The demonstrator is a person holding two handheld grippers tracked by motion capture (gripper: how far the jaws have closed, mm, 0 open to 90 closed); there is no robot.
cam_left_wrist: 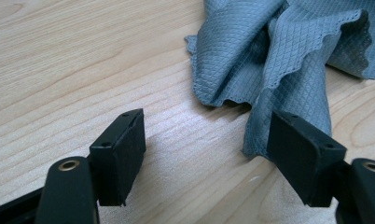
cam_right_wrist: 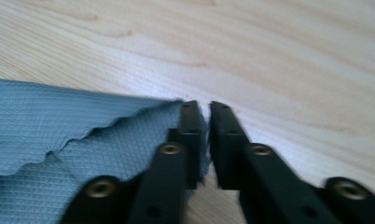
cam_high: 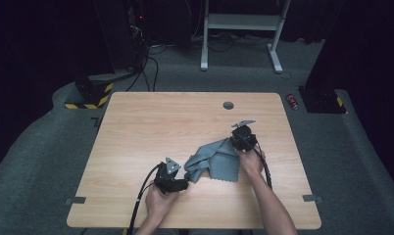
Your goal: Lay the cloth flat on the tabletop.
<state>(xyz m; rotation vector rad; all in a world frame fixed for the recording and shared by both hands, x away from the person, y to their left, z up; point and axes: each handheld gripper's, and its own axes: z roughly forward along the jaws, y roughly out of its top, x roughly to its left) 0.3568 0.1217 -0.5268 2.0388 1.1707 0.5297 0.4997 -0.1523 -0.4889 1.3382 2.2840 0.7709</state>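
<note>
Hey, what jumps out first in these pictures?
A crumpled grey cloth lies on the table, toward its near right. The right gripper pinches the cloth's corner, jaws nearly shut. The left gripper waits open at the cloth's other end.

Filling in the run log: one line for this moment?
grey cloth crumpled on table | right gripper pinching cloth corner | left gripper open beside it

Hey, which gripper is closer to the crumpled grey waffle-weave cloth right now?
Right. The right gripper has its jaws nearly closed on a corner of the grey waffle-weave cloth. The left gripper is open, one jaw just beside the cloth's near edge.
</note>
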